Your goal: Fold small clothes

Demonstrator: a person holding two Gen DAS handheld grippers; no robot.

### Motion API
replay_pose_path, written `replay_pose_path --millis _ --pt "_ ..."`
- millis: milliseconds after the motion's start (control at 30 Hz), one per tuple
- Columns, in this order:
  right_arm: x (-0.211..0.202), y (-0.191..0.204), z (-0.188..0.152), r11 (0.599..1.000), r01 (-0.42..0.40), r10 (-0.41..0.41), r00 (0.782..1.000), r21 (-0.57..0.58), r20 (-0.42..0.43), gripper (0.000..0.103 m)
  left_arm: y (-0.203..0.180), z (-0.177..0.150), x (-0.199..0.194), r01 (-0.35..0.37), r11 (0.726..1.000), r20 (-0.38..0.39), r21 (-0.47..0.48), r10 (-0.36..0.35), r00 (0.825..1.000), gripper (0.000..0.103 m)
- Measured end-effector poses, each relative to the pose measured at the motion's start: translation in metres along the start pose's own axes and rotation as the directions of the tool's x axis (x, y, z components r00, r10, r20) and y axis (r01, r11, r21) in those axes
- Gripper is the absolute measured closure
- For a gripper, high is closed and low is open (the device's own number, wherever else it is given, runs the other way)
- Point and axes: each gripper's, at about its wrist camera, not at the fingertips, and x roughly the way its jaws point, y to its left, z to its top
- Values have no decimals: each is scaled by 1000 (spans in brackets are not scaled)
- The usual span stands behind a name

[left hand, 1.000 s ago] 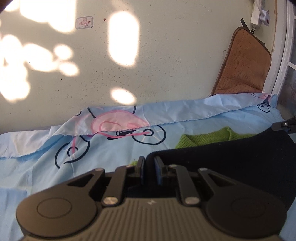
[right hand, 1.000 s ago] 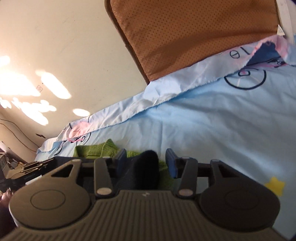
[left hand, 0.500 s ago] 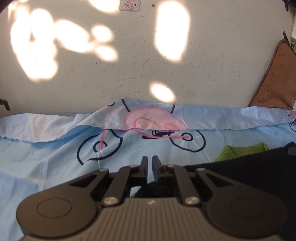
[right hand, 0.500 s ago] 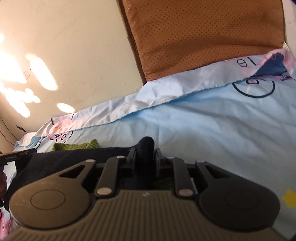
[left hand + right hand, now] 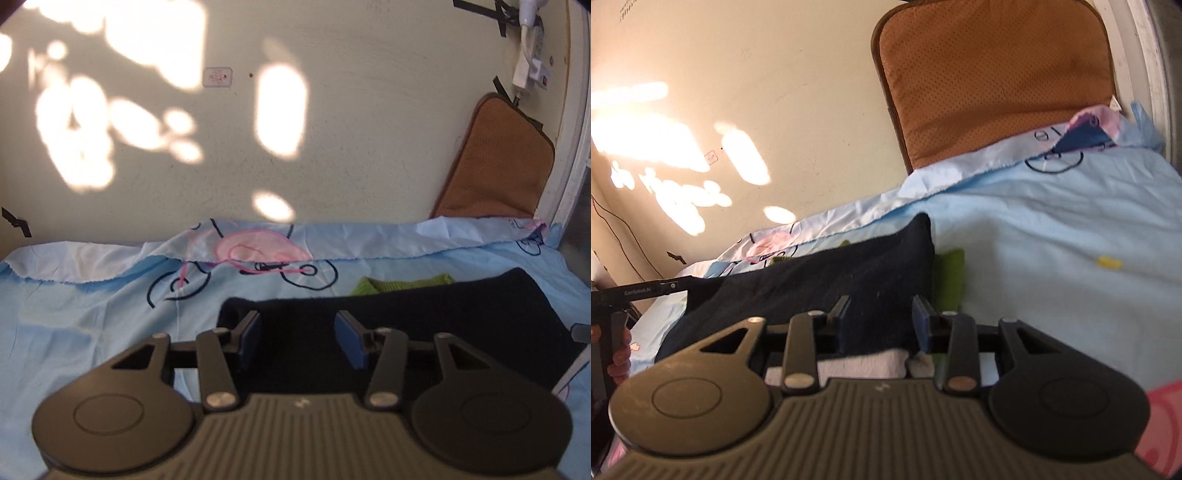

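Observation:
A black knit garment (image 5: 424, 325) lies spread on the light blue printed sheet (image 5: 92, 317). A green knit garment (image 5: 402, 285) peeks out behind it. My left gripper (image 5: 301, 339) hovers over the black garment's left end. Its jaws are opening, and the cloth lies below them with neither pad pressing on it. In the right wrist view my right gripper (image 5: 882, 325) straddles the right edge of the black garment (image 5: 820, 288). It stands open, with the fabric lying loose between the blue pads (image 5: 921, 325). Green cloth (image 5: 949, 277) shows beside that edge.
A brown cushion (image 5: 993, 85) leans on the cream wall at the sheet's far right corner. A white power strip (image 5: 528, 62) hangs on the wall above it. A white cloth (image 5: 857, 363) lies under the black garment. A hand (image 5: 620, 354) holds the left tool at the left edge.
My left jaws have opened and let go of the black garment. The right jaws stand wider than half a second ago. The black garment now lies flat over most of the green one.

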Motion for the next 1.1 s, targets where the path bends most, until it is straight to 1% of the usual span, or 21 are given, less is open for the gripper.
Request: replay_pose_path --millis 33,100,133,200,267,333,467,533,567,600,633,733,933,967,1033,1100 --pt "1 0 -6 1000 6 -6 1000 9 -6 89 -3 -2 6 -9 1000 -22 1 9 1000 58" --pt "-1 0 -13 1000 15 -15 1000 24 8 93 -4 -8 23 -25 1000 -74 -18 24 997 57" --pt "-5 -1 -16 999 12 -13 1000 39 23 94 -5 -10 29 -39 999 -76 -21 37 996 55" --pt "-11 -5 -21 997 15 -18 999 76 39 95 -10 -13 35 -73 997 -57 5 73 996 50" --pt "-8 -12 -28 994 11 -15 999 108 36 95 -15 -14 39 -90 996 -49 12 90 995 48" --pt "-7 -14 -31 992 1 -7 999 123 50 94 -19 -16 42 -110 993 -38 31 111 993 46" --pt "-10 -7 -31 995 20 -26 998 98 64 91 -23 -14 40 -137 990 -44 34 138 989 45" --pt "-18 -6 -33 993 29 -39 995 117 89 83 -26 -14 35 -153 988 -49 36 154 987 43" --pt "-26 -4 -36 992 37 -50 993 118 106 81 -27 -15 32 -163 986 -50 38 165 985 38" --pt "-31 -2 -37 992 45 -59 991 118 119 79 -29 -17 29 -173 984 -50 38 175 983 29" --pt "-37 0 -39 991 51 -66 989 121 130 79 -30 -18 25 -181 983 -49 34 182 982 25" --pt "-51 5 -45 990 54 -75 985 133 157 76 -33 -24 13 -164 986 -39 15 164 986 24" --pt "-65 13 -54 990 47 -69 984 132 166 72 -48 -40 -14 -134 991 -2 -1 134 991 21" --pt "-66 15 -55 990 43 -65 984 132 166 72 -50 -44 -19 -131 991 4 -9 131 991 20" --pt "-66 17 -58 991 38 -59 985 131 160 69 -52 -50 -25 -127 991 14 -29 127 992 14" --pt "-65 19 -61 991 34 -53 987 132 148 69 -54 -57 -31 -121 992 19 -47 122 992 12"
